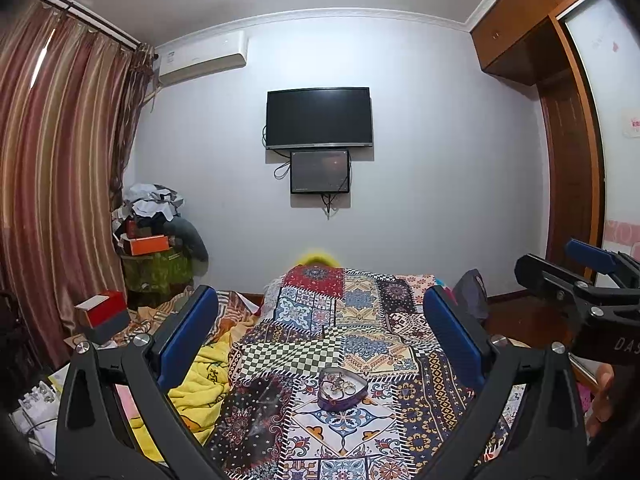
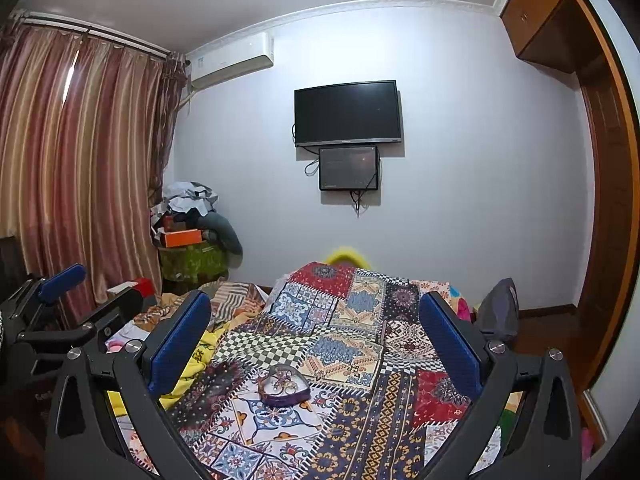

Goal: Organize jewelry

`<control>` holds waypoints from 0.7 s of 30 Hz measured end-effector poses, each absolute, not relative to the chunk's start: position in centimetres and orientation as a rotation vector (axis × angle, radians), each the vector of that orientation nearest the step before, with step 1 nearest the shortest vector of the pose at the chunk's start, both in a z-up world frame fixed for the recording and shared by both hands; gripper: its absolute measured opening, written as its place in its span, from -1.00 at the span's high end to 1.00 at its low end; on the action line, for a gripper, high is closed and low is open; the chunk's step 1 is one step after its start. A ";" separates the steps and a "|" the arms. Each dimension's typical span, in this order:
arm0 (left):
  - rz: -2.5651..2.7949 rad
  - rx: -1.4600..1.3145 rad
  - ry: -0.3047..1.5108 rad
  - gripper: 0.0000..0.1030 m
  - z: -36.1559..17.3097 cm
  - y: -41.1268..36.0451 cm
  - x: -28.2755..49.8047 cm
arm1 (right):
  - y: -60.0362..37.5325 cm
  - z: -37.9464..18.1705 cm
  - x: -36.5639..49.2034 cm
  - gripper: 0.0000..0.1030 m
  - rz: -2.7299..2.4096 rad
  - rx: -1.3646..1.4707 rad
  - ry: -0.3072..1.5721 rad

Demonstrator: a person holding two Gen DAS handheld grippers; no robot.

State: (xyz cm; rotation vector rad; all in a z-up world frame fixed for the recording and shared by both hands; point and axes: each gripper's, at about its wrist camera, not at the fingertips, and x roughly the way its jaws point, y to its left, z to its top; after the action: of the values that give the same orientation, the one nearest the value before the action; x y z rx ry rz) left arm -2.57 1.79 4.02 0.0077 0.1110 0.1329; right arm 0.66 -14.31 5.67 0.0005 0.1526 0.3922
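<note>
Left gripper [image 1: 320, 332]: jaws spread wide, nothing between the blue pads. Right gripper [image 2: 316, 332]: likewise spread wide and empty. Both are held above the patchwork bedspread [image 1: 360, 320], apart from it. Heart-shaped jewelry tin [image 1: 342, 388] sits on the bedspread, lower centre of the left wrist frame, open, small pieces tangled inside; details too small to tell. Dark wall TV [image 1: 319, 118] upper centre. Striped curtain [image 1: 60, 160] at left.

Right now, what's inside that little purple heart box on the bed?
The heart box holds a tangle of small jewelry, ring-like loops mostly. Whatever lies beneath the pile or behind the near wall is hidden.
</note>
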 end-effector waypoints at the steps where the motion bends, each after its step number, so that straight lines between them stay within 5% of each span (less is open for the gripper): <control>1: 0.134 0.007 0.111 -0.99 4.0 1.7 -2.7 | -14.3 5.6 0.6 -1.00 0.392 -0.001 0.153; 21: 0.146 -0.011 0.113 -0.99 4.0 2.0 -2.5 | -14.4 5.7 0.4 -1.00 0.396 -0.018 0.171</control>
State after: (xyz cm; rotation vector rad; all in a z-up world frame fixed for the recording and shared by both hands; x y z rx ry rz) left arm -2.51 2.02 3.98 -0.0111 0.1134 0.1464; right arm 0.37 -14.36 5.71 -0.0185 0.1705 0.3960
